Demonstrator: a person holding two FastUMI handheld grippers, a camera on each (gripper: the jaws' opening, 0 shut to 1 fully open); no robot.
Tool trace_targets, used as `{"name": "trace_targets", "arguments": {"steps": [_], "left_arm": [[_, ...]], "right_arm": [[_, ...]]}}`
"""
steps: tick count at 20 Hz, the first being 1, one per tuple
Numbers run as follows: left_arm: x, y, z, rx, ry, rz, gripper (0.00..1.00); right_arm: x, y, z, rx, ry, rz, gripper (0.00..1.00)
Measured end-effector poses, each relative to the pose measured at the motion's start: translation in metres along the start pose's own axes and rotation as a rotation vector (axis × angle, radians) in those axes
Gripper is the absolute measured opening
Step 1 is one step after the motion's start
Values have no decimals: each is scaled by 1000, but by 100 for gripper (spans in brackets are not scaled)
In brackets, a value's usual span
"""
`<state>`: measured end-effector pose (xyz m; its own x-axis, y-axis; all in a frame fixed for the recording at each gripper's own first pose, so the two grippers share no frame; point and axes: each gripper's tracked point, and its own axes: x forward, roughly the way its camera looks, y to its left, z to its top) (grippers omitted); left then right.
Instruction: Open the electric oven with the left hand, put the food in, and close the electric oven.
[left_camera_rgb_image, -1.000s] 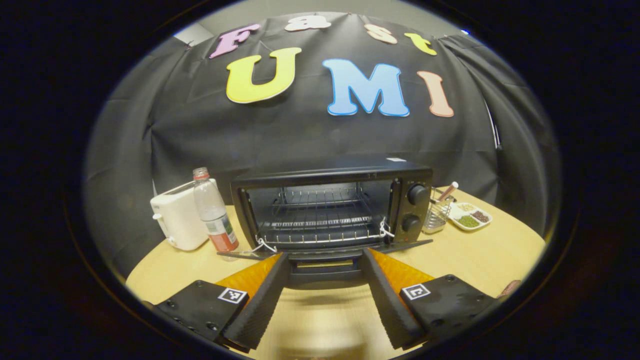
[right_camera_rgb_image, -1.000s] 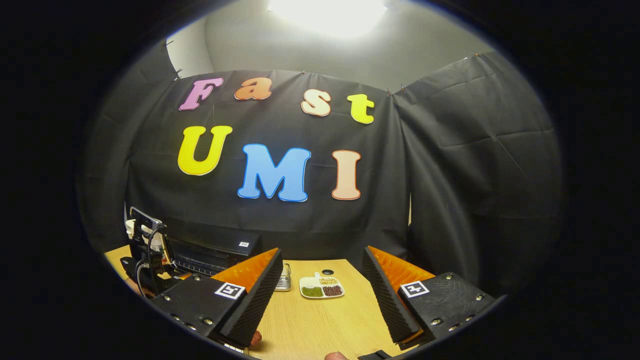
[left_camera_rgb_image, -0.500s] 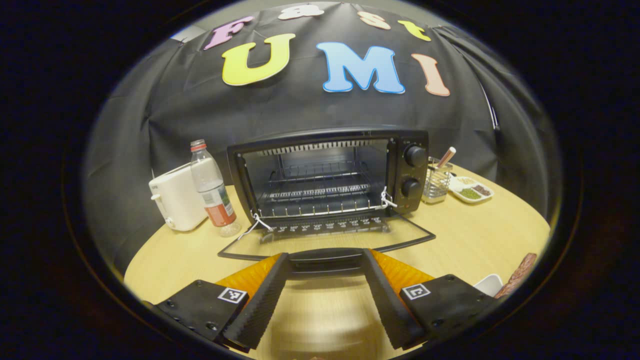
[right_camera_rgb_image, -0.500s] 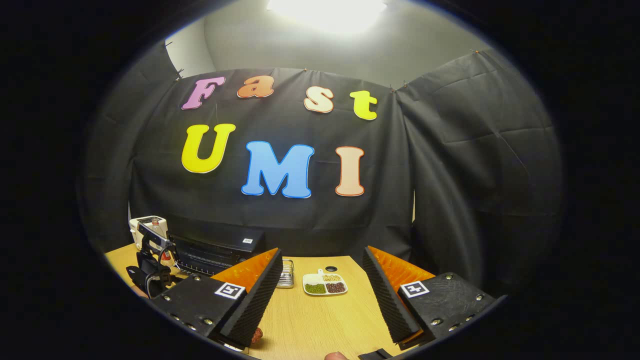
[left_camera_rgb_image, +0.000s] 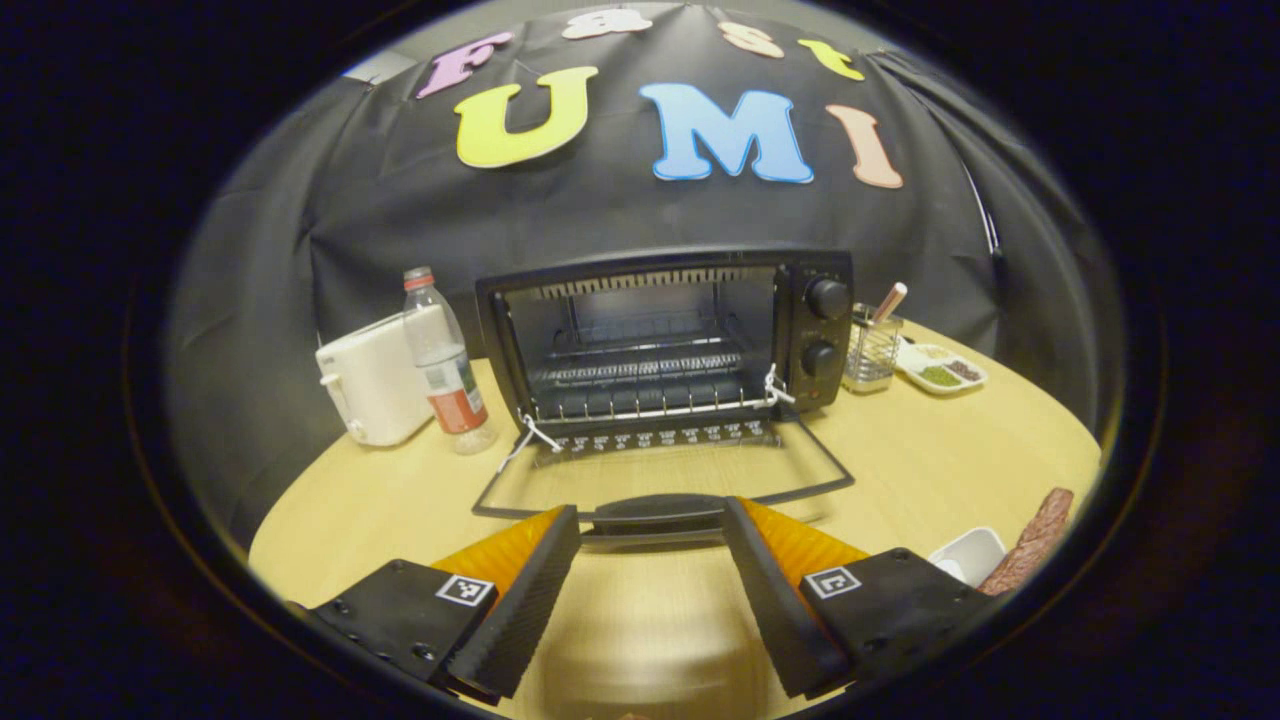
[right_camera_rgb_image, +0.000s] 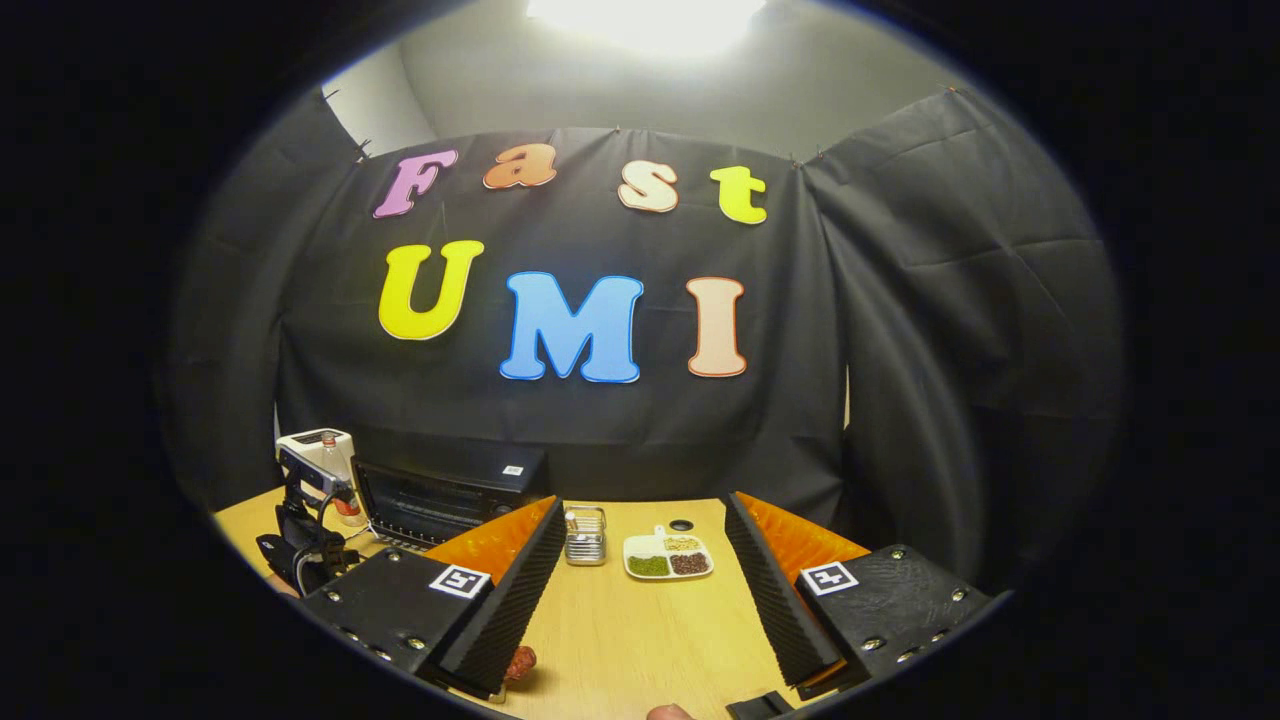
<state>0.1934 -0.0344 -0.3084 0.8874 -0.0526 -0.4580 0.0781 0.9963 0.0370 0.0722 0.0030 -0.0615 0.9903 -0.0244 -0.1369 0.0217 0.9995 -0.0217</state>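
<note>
The black electric oven (left_camera_rgb_image: 660, 340) stands at the back of the wooden table (left_camera_rgb_image: 960, 460) with its door (left_camera_rgb_image: 660, 480) folded down flat and the wire rack showing inside. My left gripper (left_camera_rgb_image: 648, 512) is open, and the door's handle (left_camera_rgb_image: 655, 515) lies across the gap at its fingertips. A brown piece of food (left_camera_rgb_image: 1030, 530) rests by a white dish (left_camera_rgb_image: 965, 555) at the right edge. My right gripper (right_camera_rgb_image: 645, 512) hovers open above the table with nothing between its fingers. A reddish piece of food (right_camera_rgb_image: 520, 660) peeks out beside its left finger. The oven (right_camera_rgb_image: 440, 495) and the left gripper (right_camera_rgb_image: 305, 535) appear at far left.
A white toaster (left_camera_rgb_image: 370, 380) and a plastic bottle (left_camera_rgb_image: 445, 360) stand left of the oven. To its right are a wire holder (left_camera_rgb_image: 870, 350) and a divided dish of grains (left_camera_rgb_image: 940, 370), also seen as the holder (right_camera_rgb_image: 585, 535) and the dish (right_camera_rgb_image: 668, 556).
The oven door has swung from nearly level with my fingers down to flat on the table as the left gripper pulled back. The right gripper view has drifted, bringing the oven further in.
</note>
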Motion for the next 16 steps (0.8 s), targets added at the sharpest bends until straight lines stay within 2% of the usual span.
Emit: {"name": "trace_targets", "arguments": {"steps": [4, 5, 6, 8, 9, 11, 12, 13, 14, 16], "left_arm": [[-37, 14, 49, -27, -109, 29, 97], [-48, 18, 59, -34, -136, 36, 100], [-60, 22, 70, -43, -165, 45, 97], [-82, 33, 93, -51, -214, 60, 100], [-96, 39, 103, -53, -239, 71, 95], [-120, 50, 122, -52, -283, 92, 100], [-131, 54, 130, -53, -300, 101, 97], [-142, 58, 136, -57, -313, 112, 100], [-153, 61, 143, -67, -329, 117, 97], [-171, 67, 150, -91, -359, 132, 96]], "right_arm": [[7, 12, -16, 34, 41, 66, 97], [9, 15, -22, 42, 59, 83, 97], [11, 20, -32, 47, 83, 104, 98], [13, 31, -48, 57, 127, 150, 97], [14, 36, -56, 64, 148, 172, 98], [16, 47, -75, 80, 197, 216, 97], [17, 53, -84, 92, 225, 242, 97], [17, 60, -94, 108, 255, 268, 97], [18, 66, -103, 125, 283, 291, 98], [20, 75, -120, 153, 337, 325, 98]]}}
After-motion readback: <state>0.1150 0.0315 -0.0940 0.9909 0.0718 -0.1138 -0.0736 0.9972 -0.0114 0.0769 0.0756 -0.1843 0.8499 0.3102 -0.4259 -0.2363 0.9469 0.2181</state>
